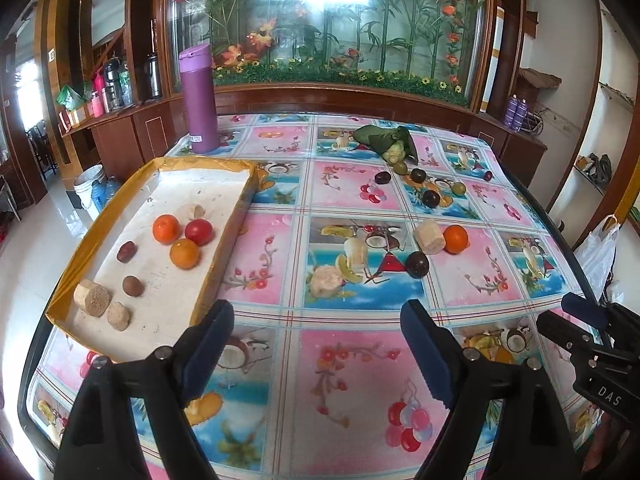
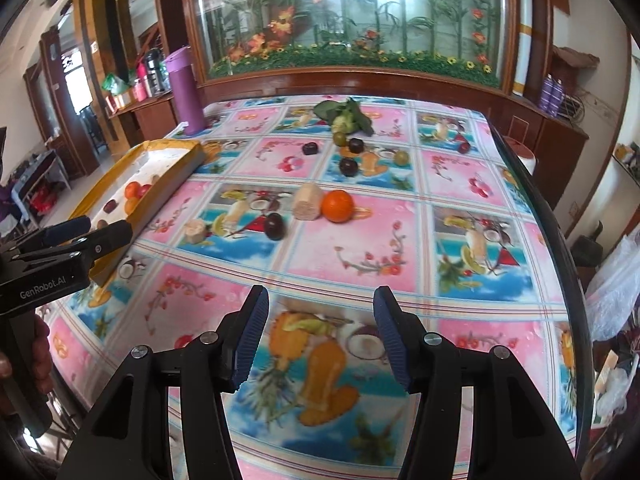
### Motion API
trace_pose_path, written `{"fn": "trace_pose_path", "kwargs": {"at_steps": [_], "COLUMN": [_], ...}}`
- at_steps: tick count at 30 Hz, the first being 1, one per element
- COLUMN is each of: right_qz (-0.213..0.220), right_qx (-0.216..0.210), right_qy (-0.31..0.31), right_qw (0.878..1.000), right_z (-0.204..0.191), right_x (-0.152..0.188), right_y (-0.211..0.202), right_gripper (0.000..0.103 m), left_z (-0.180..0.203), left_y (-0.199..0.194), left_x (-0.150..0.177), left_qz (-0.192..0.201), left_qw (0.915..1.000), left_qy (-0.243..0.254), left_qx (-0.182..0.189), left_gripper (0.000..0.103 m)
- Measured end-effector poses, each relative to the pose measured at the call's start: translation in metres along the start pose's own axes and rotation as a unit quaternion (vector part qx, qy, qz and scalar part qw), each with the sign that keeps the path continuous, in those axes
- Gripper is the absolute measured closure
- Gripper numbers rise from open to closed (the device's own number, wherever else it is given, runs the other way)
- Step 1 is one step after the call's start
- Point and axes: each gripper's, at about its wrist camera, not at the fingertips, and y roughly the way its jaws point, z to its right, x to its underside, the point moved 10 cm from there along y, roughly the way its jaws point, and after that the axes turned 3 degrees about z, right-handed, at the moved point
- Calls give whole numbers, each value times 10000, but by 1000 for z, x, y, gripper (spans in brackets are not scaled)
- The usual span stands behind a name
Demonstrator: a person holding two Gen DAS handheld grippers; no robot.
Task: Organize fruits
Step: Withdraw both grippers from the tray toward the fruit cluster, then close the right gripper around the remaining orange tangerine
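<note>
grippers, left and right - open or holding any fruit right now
left gripper: open, nothing between its fingers.
right gripper: open, nothing between its fingers.

From my right wrist, the tray's (image 2: 168, 190) near wall hides most of the fruit inside, my left gripper (image 2: 96, 232) covers its near corner, and the printed surface (image 2: 320, 360) beneath me is blurred.

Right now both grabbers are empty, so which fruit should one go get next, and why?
Probably the right gripper should reach forward to the orange on the table. Its jaws stand open with nothing between them, and that orange lies loose on the tablecloth, nearer than most of the other fruit. Two oranges already sit in the yellow-edged tray, so it likely belongs there.
</note>
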Motion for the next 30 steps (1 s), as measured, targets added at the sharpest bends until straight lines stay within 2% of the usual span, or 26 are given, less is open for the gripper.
{"fn": "trace_pose_path", "kwargs": {"at_steps": [4,8,14,22,27,30], "right_qz": [-68,-148,-428,-808,-759,-741], "right_qx": [-93,-252,-622,-1347,-1612,-1641], "right_qy": [140,17,-548,-1329,-1717,-1663], "right_qw": [9998,9996,9956,9786,9689,9695], "right_z": [16,26,27,13,8,12], "right_x": [-4,-22,-47,-45,-48,-49], "right_y": [7,33,91,136,143,141], "right_gripper": [49,49,48,49,68,68], "left_z": [14,31,46,57,69,76], "left_y": [9,23,42,65,85,97], "left_x": [2,5,8,9,6,3], "left_qz": [-159,-413,-711,-956,-1090,-1096], "left_qw": [9998,9984,9955,9930,9914,9916], "left_qy": [105,335,561,647,689,652], "left_qx": [103,176,270,259,235,232], "left_gripper": [14,14,14,14,14,14]}}
